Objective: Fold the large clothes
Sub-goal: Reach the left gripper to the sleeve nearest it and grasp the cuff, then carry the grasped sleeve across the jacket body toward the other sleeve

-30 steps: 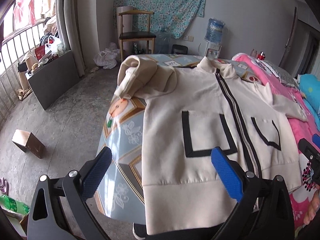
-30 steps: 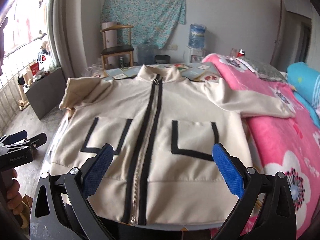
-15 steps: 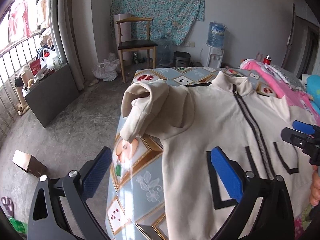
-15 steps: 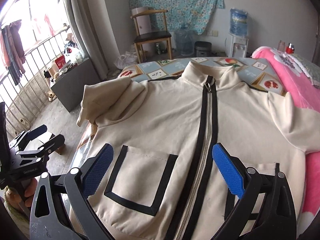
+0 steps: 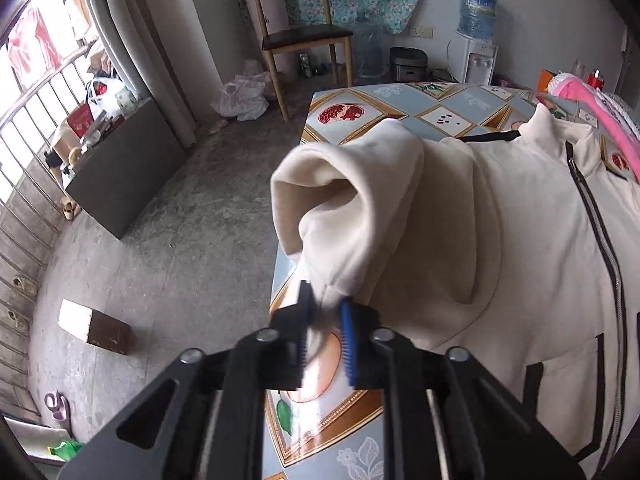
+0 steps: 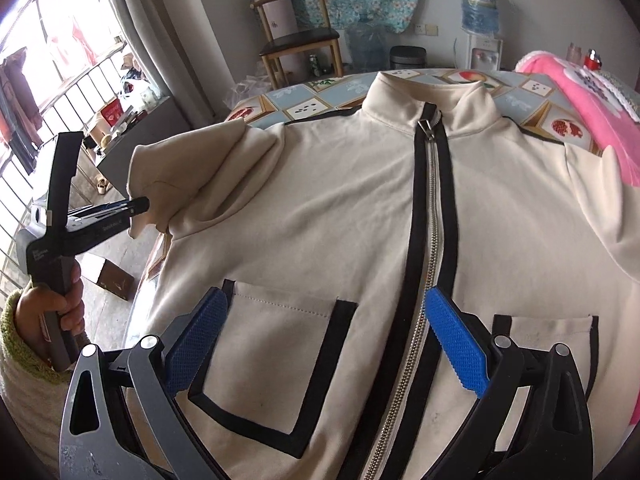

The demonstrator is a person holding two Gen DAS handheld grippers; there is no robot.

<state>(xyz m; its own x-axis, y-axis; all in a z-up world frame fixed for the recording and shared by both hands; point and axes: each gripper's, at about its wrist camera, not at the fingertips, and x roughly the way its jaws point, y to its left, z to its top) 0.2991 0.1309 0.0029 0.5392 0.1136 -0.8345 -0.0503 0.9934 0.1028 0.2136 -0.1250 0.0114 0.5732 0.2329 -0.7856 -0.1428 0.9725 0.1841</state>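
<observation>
A cream zip-up jacket with black trim is lying face up, zipper closed, across a table covered in a fruit-patterned tablecloth. Its bunched sleeve is sitting folded over the shoulder at the table's edge, cuff opening facing outward. The left gripper is pinching the lower edge of that sleeve, its blue-padded fingers drawn nearly together on the fabric; from the right wrist view the same gripper is meeting the sleeve end from the side, with the person's hand wrapped around its handle. The right gripper is hovering over the lower front of the jacket, its fingers spread wide and holding nothing, one pad above the black-outlined pocket and the other just beside the zipper. A pink floral blanket is lying beside the jacket's far shoulder. Beyond the table, a wooden chair is standing against the wall near a water dispenser, and a small wooden block is resting on the concrete floor.
</observation>
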